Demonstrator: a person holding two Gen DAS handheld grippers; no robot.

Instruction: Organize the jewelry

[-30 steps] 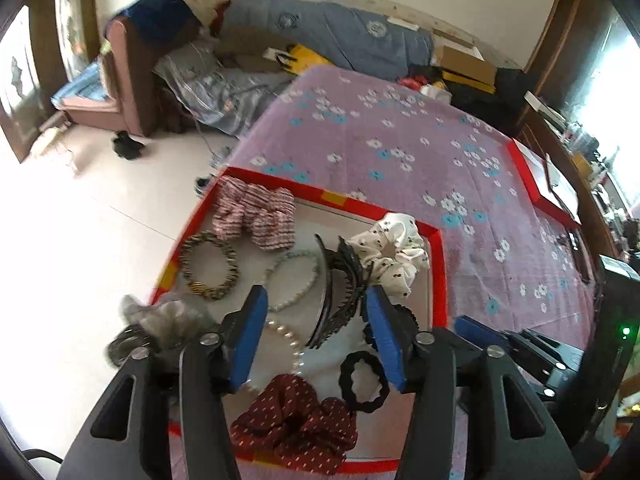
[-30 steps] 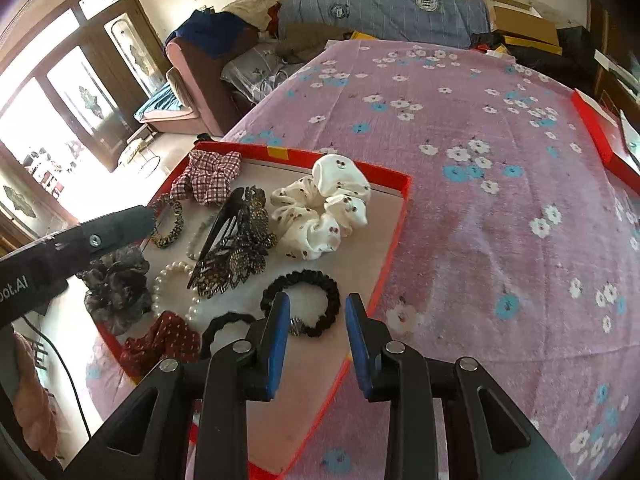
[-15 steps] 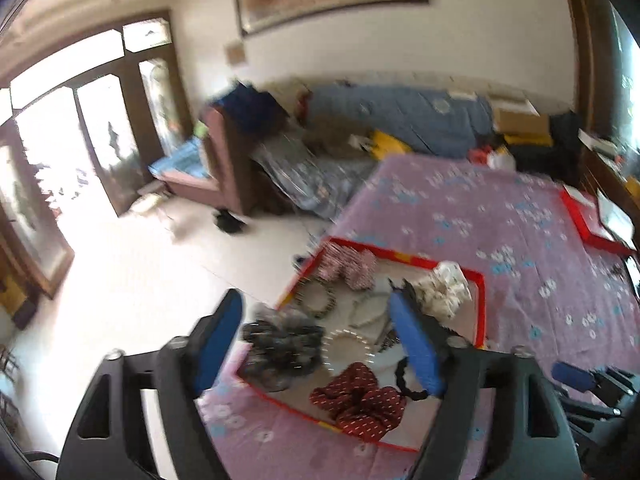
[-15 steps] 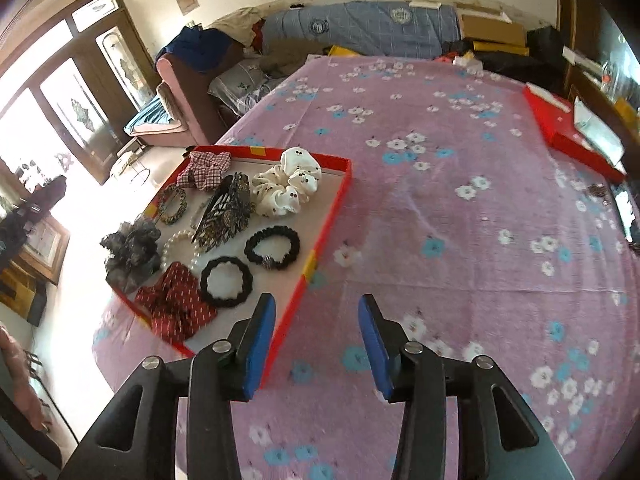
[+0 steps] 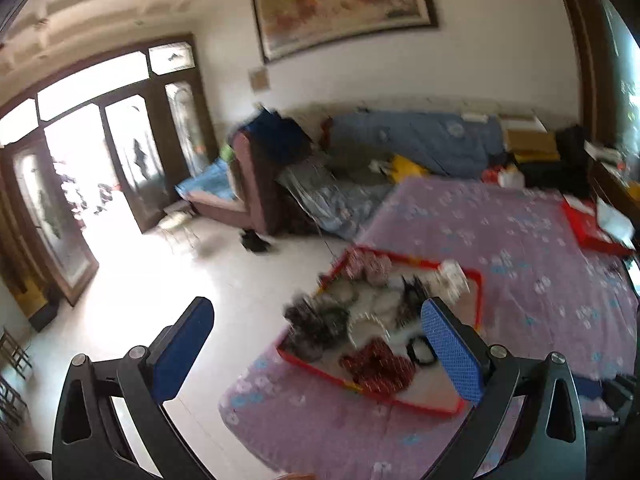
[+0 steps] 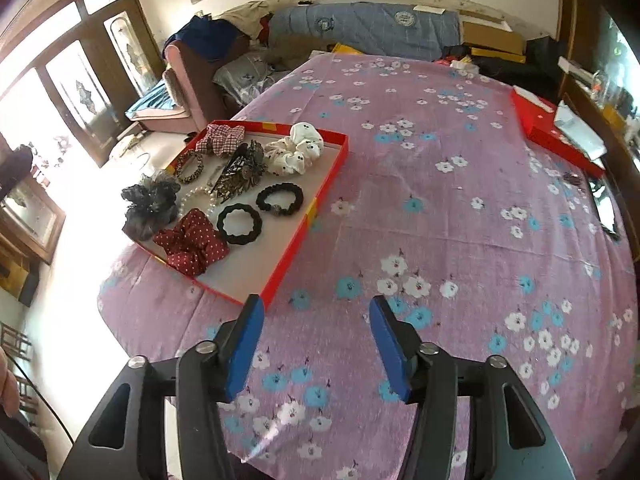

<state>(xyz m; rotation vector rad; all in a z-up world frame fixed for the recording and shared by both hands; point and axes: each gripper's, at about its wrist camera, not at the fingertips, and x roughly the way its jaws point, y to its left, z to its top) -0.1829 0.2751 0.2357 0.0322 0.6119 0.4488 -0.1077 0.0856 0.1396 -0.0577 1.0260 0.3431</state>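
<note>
A red-rimmed tray (image 6: 326, 188) lies near the left edge of the purple flowered table. It holds a white scrunchie (image 6: 296, 150), a plaid scrunchie (image 6: 220, 140), a dark hair claw (image 6: 240, 172), two black hair ties (image 6: 279, 199), a pearl bracelet (image 6: 196, 198), a red dotted scrunchie (image 6: 192, 246) and a dark grey scrunchie (image 6: 150, 204). My right gripper (image 6: 316, 346) is open and empty, above the cloth just right of the tray's near corner. My left gripper (image 5: 316, 354) is wide open and empty, high and back from the blurred tray (image 5: 478, 292).
A second red box (image 6: 556, 136) with papers lies at the table's far right edge. A sofa with blue bedding (image 6: 360, 28) stands behind the table. An armchair (image 6: 192, 76) and glass doors (image 6: 80, 92) are at the left. The table edge drops to a white floor on the left.
Both grippers have pulled back and up from the tray and opened wider. The left one has swung to the left, so its view is blurred.
</note>
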